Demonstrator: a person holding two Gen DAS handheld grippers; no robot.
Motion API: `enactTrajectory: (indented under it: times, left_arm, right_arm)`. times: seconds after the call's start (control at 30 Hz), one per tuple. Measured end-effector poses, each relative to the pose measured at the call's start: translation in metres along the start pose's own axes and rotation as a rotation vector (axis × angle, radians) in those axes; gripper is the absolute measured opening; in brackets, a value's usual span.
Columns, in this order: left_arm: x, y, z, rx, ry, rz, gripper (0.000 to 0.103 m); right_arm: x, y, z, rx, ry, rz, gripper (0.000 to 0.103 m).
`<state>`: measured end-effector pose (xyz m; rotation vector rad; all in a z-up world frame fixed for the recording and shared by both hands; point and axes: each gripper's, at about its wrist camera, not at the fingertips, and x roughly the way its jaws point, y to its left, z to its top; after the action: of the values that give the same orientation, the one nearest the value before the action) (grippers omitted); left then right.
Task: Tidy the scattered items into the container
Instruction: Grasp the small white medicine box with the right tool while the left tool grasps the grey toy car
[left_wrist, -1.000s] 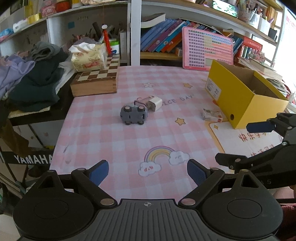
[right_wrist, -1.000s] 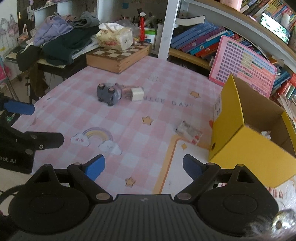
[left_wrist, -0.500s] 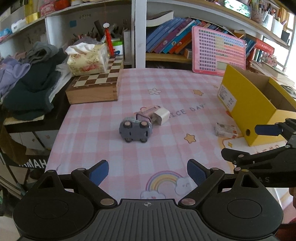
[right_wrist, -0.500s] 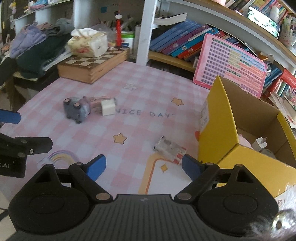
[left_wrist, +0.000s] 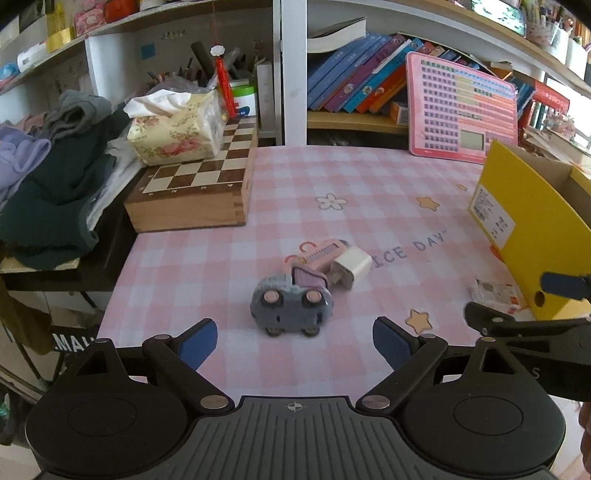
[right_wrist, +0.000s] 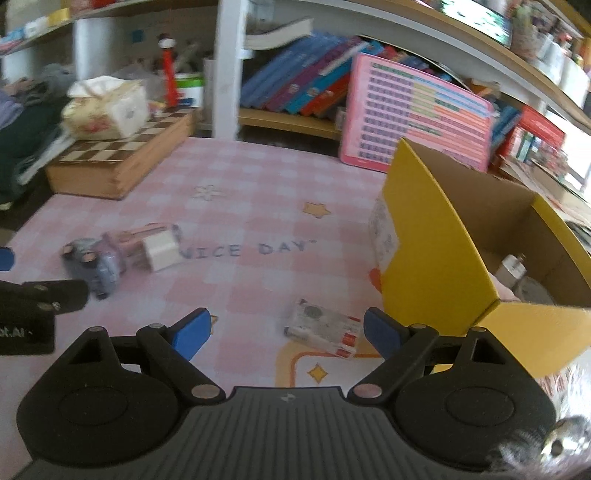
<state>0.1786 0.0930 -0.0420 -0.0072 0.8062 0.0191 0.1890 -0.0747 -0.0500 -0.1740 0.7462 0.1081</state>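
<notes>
A grey toy car (left_wrist: 291, 308) lies on its side on the pink checked cloth, just ahead of my open, empty left gripper (left_wrist: 294, 343). A pink item (left_wrist: 325, 254) and a white charger block (left_wrist: 351, 266) lie right behind the car. A small white packet (right_wrist: 323, 326) lies between the tips of my open, empty right gripper (right_wrist: 288, 334), beside the open yellow box (right_wrist: 436, 266). The box holds a white plug (right_wrist: 511, 269) and other items. The car also shows in the right wrist view (right_wrist: 92, 264), the packet in the left wrist view (left_wrist: 493, 293).
A wooden chessboard box (left_wrist: 195, 192) with a tissue pack (left_wrist: 173, 127) stands at the back left. A pile of clothes (left_wrist: 48, 177) lies off the table's left edge. A pink board (left_wrist: 460, 109) leans on the bookshelf behind the yellow box.
Both grippers have moved forward and lower. The car is now close to the left fingertips and the packet lies between the right fingertips. Both stayed open.
</notes>
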Motion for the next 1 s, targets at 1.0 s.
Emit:
enactTrajectory:
  times: [1.0]
  left_arm:
    - [0.063, 0.002, 0.010, -0.052, 0.059, 0.005, 0.064]
  right_arm:
    - [0.054, -0.015, -0.002, 0.313, 0.081, -0.153, 0.069]
